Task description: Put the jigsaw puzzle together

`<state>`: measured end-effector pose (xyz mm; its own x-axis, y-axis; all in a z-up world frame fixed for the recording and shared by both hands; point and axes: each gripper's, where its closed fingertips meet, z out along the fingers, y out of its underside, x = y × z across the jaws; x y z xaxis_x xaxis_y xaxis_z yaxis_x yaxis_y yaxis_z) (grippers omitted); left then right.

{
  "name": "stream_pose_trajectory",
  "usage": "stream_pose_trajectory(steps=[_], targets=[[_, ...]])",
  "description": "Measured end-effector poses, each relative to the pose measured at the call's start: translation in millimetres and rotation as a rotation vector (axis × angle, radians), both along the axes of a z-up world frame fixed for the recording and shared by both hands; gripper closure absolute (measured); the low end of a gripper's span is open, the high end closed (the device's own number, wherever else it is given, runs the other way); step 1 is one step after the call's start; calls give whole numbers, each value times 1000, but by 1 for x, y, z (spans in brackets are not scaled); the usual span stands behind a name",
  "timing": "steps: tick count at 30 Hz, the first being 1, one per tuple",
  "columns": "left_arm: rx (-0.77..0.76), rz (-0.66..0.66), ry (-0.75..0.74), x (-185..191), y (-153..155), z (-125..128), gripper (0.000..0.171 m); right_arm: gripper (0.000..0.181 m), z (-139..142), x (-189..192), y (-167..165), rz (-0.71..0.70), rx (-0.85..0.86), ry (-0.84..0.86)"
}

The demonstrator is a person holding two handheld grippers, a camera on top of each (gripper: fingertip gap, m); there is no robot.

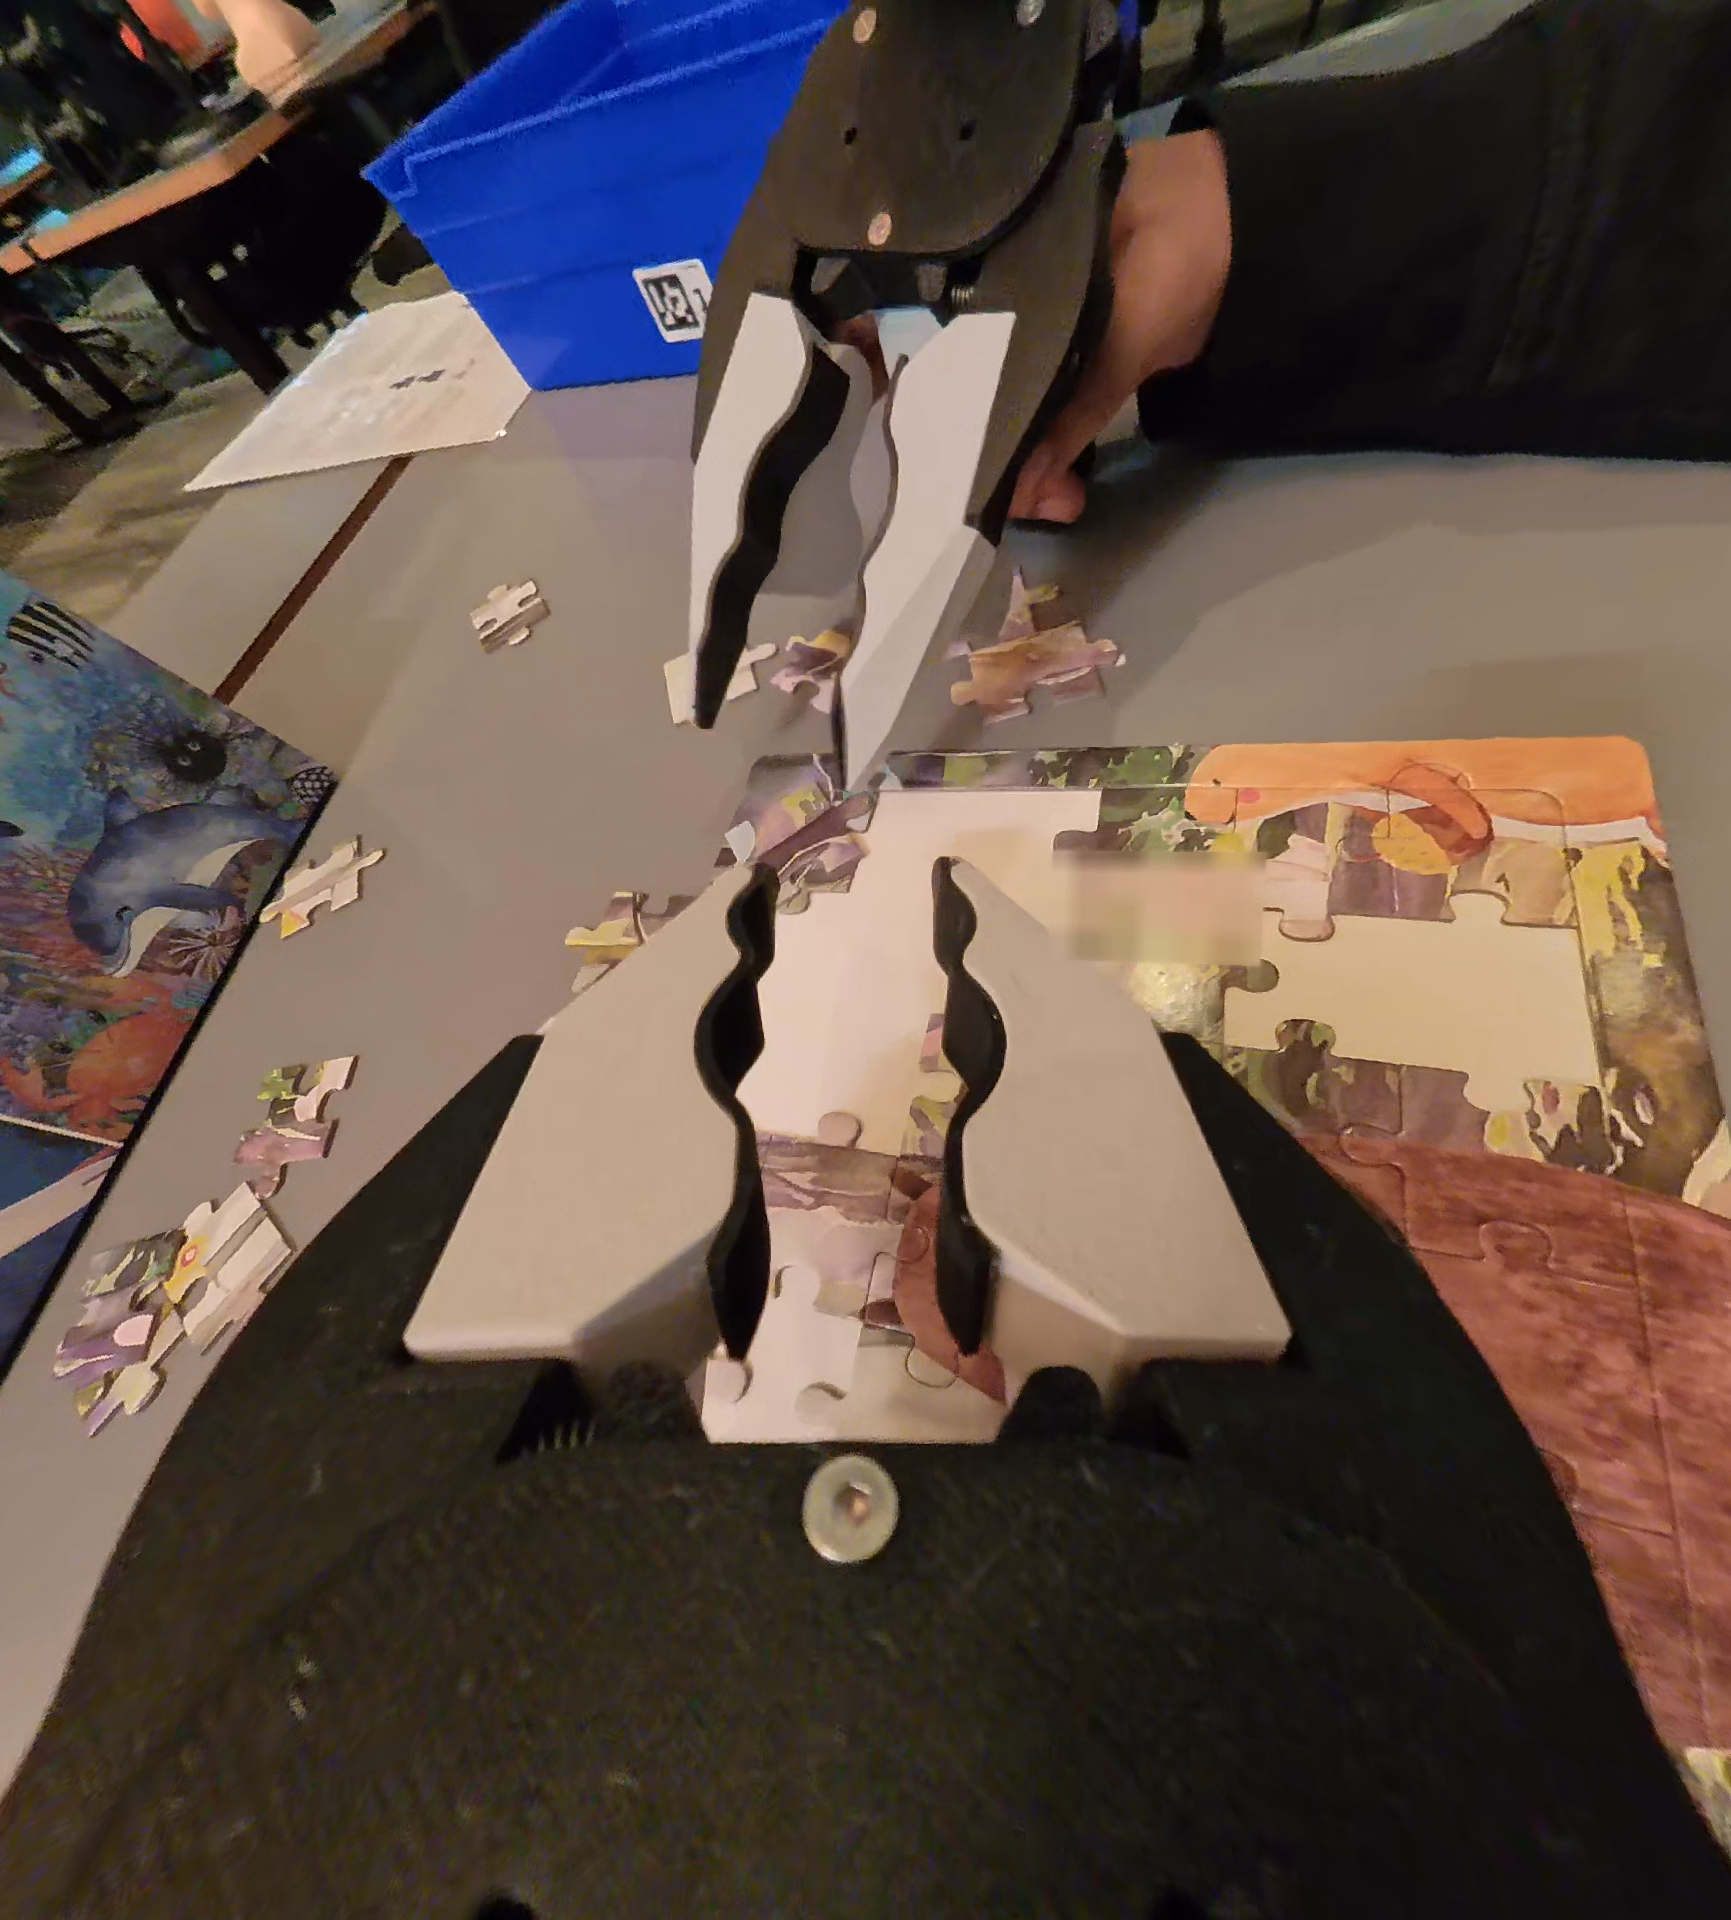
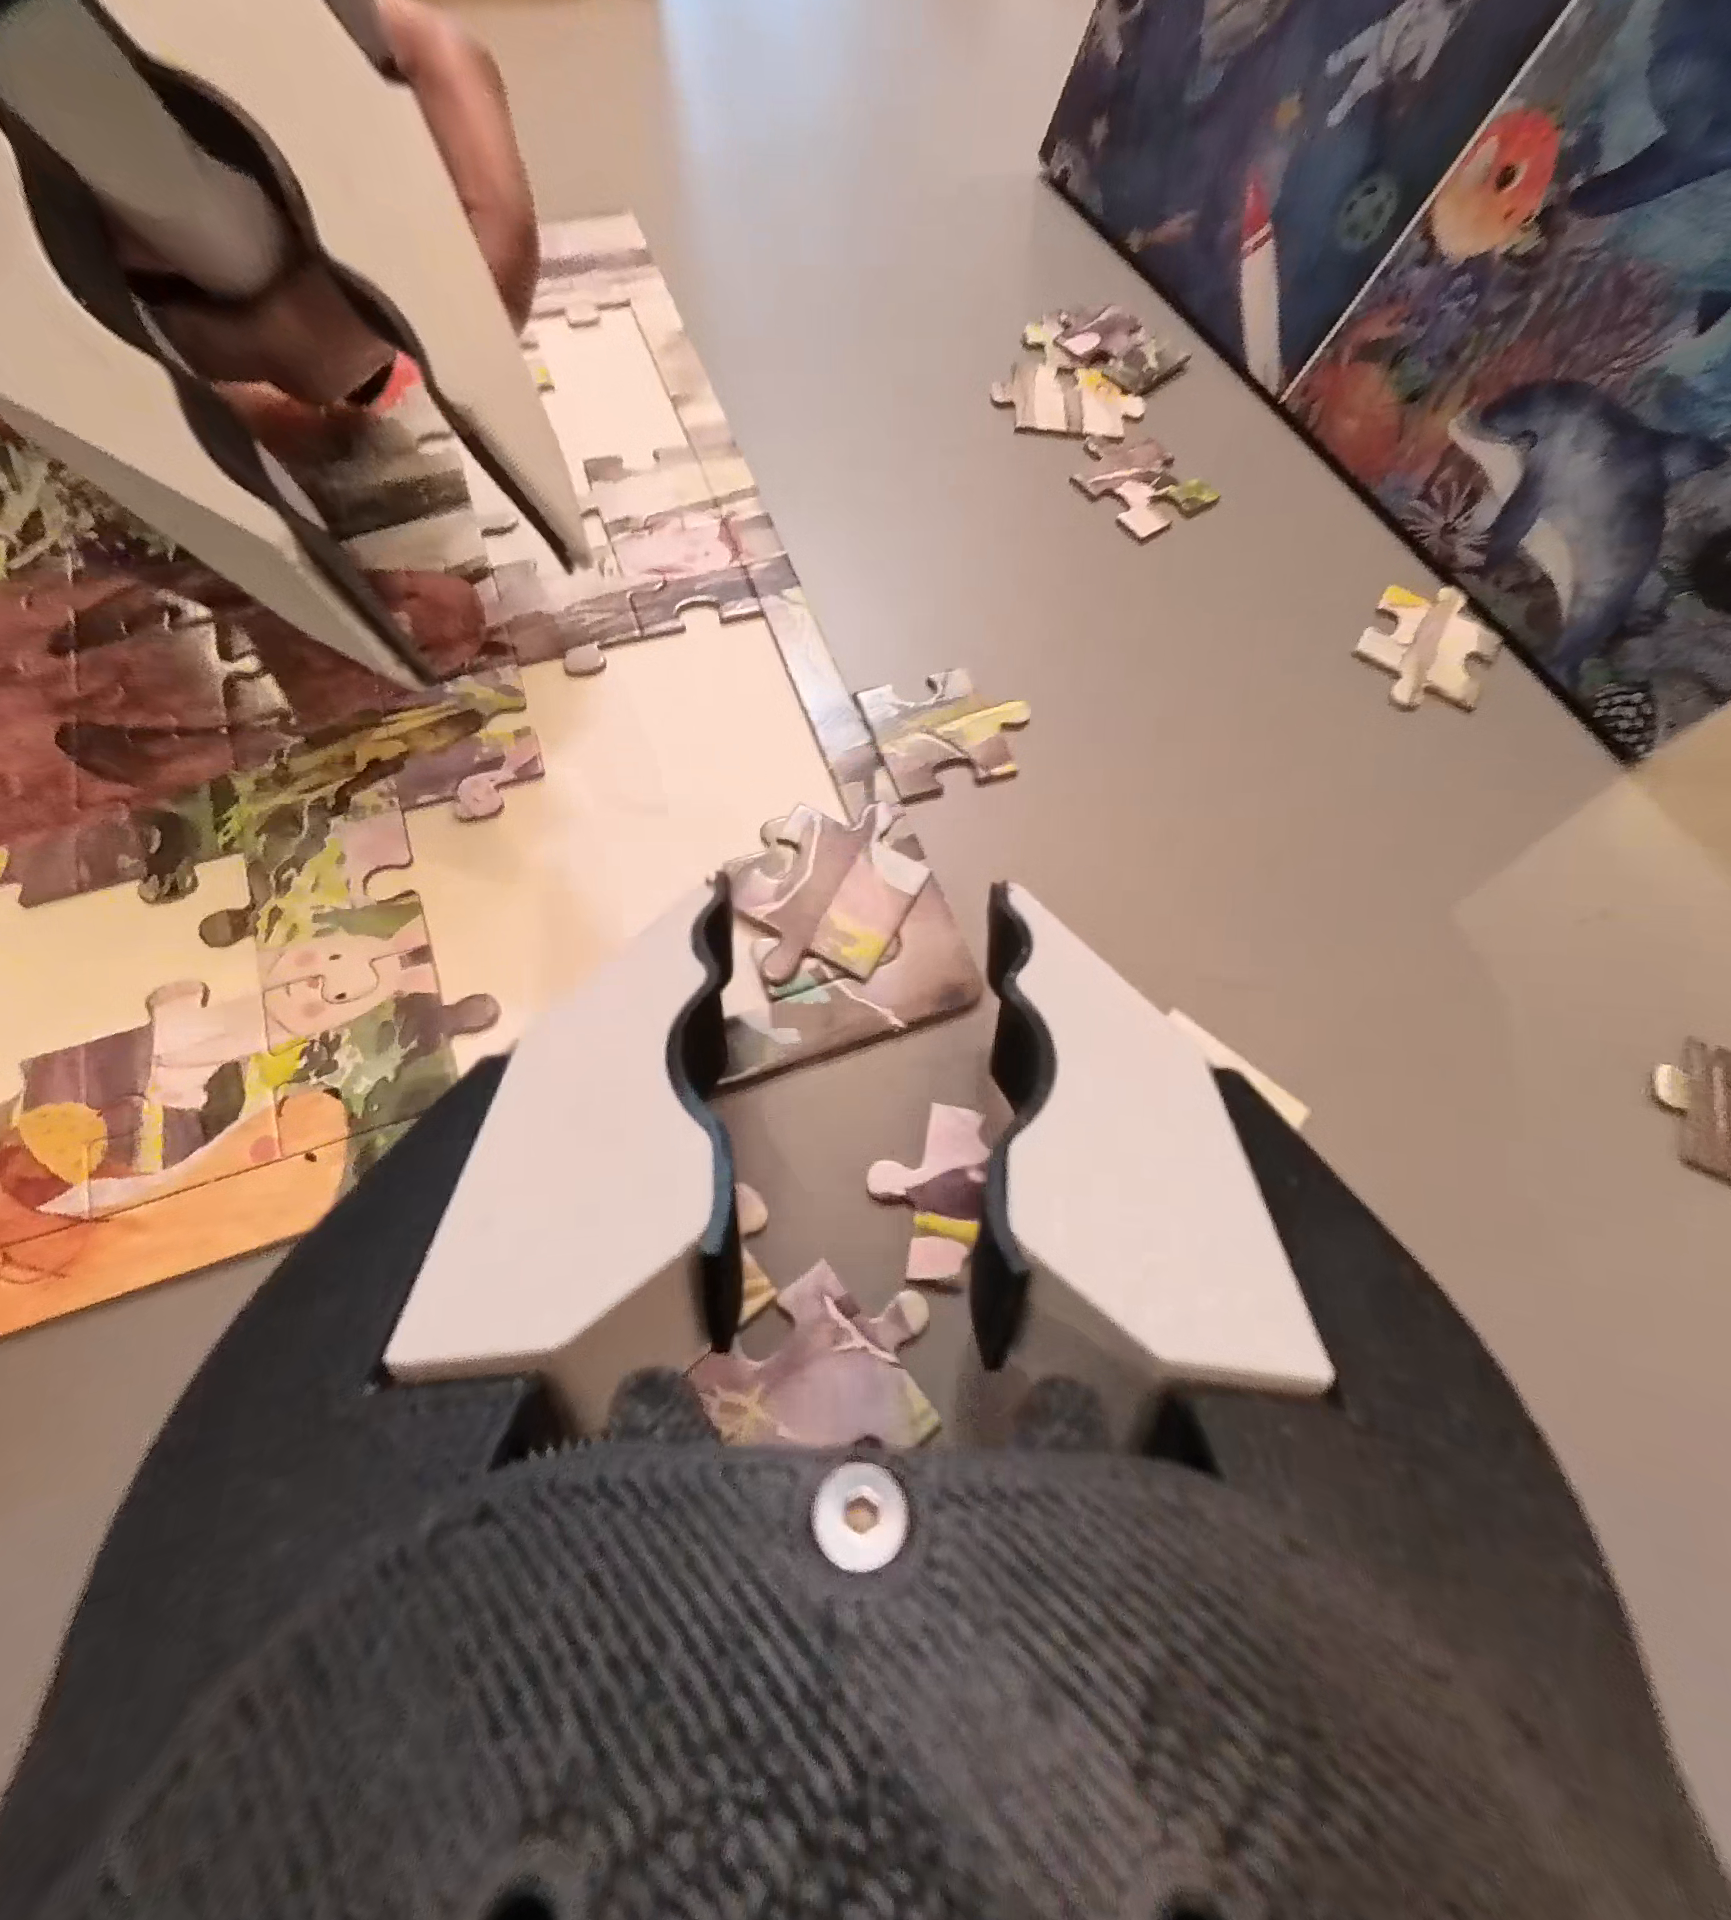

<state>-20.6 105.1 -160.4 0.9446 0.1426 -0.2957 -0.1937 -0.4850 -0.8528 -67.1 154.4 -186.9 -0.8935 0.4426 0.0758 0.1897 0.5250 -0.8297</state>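
Left wrist view shows the left gripper (image 1: 850, 883) hovering over the puzzle tray (image 1: 1630, 769), its two grey fingers spread apart with nothing between them. Beneath it lies the partly built jigsaw puzzle (image 1: 1567, 1299): a brown area and an orange band are filled in, while pale bare patches of backing remain in the middle. Across from it, the right gripper (image 1: 773, 717) points down at the tray's far corner, fingers parted, tips among loose pieces (image 1: 1037, 665) on the grey table (image 1: 1360, 603). A hand (image 1: 1141, 343) in a dark sleeve holds it. More loose pieces lie to the left, beside a sea-themed picture board (image 1: 61, 862). A blue bin (image 1: 570, 208) and a white sheet (image 1: 373, 395) sit farther back.

Right wrist view shows the right gripper (image 2: 856, 894) from above, fingers released, empty. One purple piece (image 2: 830, 904) lies on the tray corner just ahead of the tips, possibly resting loose rather than fitted; the blur makes that hard to judge. Other pieces lie on the table between the fingers. The left gripper (image 2: 497, 623) hangs over the puzzle at upper left, also parted.
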Motion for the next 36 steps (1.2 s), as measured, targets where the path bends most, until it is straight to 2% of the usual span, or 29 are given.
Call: stream_pose_trajectory(steps=[7,10,12,15,17,20,23,29,36], targets=[[-71,92,-2,-14,-4,-13,162,130,-19,9,-5,27,102,-52],[-106,136,-3,-21,-6,-19,168,129,-20,17,-7,60,81,-116],[-120,161,-12,-25,-9,-21,171,141,-15,33,-10,130,21,-193],[-131,175,-31,-28,-12,-23,171,143,-2,36,-12,142,-67,-207],[-138,178,-40,-29,-12,-25,171,136,1,27,-12,108,-87,-183],[-147,175,-63,-30,-13,-27,171,128,-9,23,-14,81,-20,-180],[-151,170,-70,-29,-13,-28,171,127,-18,23,-18,80,58,-147],[-205,158,-22,-26,-11,-35,170,129,-17,32,-34,129,105,-78],[-241,126,-49,-22,-11,-41,167,129,-18,19,-23,54,128,-49]])
